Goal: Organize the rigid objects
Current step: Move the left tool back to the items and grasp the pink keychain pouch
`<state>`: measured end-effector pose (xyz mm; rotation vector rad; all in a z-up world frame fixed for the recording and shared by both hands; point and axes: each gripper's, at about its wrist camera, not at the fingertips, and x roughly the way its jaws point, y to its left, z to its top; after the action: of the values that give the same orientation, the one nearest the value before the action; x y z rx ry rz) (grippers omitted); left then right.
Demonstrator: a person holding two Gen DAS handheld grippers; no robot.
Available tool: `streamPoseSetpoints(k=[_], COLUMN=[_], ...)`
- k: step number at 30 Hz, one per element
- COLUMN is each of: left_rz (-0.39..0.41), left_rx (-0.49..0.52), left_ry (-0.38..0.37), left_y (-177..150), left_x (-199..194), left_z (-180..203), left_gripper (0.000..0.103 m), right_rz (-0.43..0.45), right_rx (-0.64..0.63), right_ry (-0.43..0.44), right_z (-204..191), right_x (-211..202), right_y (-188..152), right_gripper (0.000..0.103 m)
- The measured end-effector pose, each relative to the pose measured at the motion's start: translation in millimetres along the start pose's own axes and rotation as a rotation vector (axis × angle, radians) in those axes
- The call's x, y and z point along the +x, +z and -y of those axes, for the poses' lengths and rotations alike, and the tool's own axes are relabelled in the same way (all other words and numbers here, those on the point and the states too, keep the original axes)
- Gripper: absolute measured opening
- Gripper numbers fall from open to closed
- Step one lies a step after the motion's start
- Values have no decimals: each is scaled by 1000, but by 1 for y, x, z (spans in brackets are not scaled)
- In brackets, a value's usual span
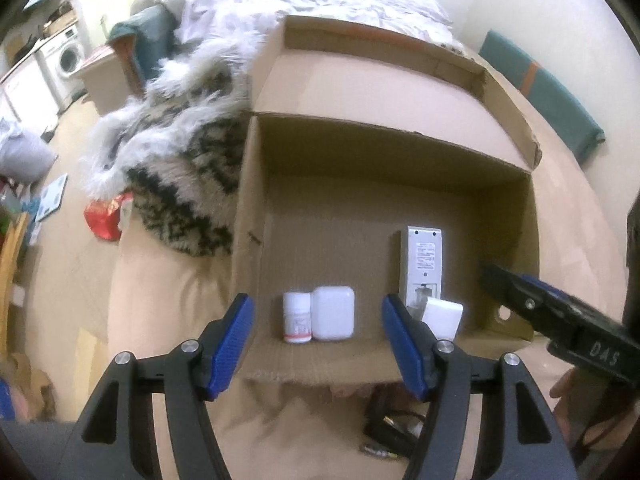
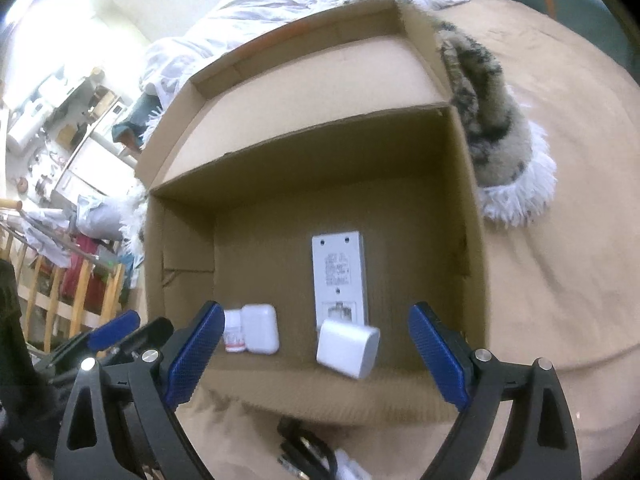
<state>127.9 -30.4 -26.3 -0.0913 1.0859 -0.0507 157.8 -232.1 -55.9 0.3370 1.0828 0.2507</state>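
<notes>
Cardboard box (image 1: 400, 152) sitting open on a tan bedspread (image 2: 560, 200), and that's where all the rigid stuff is right now. Left gripper (image 1: 316, 344) has its blue pads spread about halfway with nothing between them; the little white bottle (image 1: 297, 317) with red print and the white rounded case (image 1: 333, 312) show in the gap but lie down on the box floor, touching each other, right at the near wall. Right gripper (image 2: 316, 356) is splayed wide, also empty. A white block (image 2: 347, 347) lies tilted between its pads in the view but down in the box, apart from both pads, just at the foot of the long grey remote-like device (image 2: 340, 276) lying label-up.

Room-wise: the far half and the right side of the box floor are bare, and the back flap stands open behind it. A shaggy black-and-white throw (image 1: 180, 152) presses against one side wall.

Hard to read: the label text is mush in both views. Some dark items (image 1: 390, 428) lie on the bedspread just outside the near wall, partly cut off by the gripper arms, can't tell what they are.
</notes>
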Motion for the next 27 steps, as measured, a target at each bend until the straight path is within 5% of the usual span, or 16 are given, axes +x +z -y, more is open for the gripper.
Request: streamPoseSetpoints(k=[15, 20, 27], left_rz=[-68, -195, -268], left_rx=[-79, -52, 17], left_ry=[-21, -92, -36], left_y=[-58, -66, -68], left_x=[-4, 32, 87], left_z=[-28, -10, 12], left_gripper=[63, 59, 46], right_rz=[-36, -138, -220], right_rx=[86, 178, 270], right_ry=[32, 0, 3], right_z=[20, 43, 61], right_x=[-35, -15, 11], right_y=[-59, -73, -73], right_gripper=[99, 99, 99])
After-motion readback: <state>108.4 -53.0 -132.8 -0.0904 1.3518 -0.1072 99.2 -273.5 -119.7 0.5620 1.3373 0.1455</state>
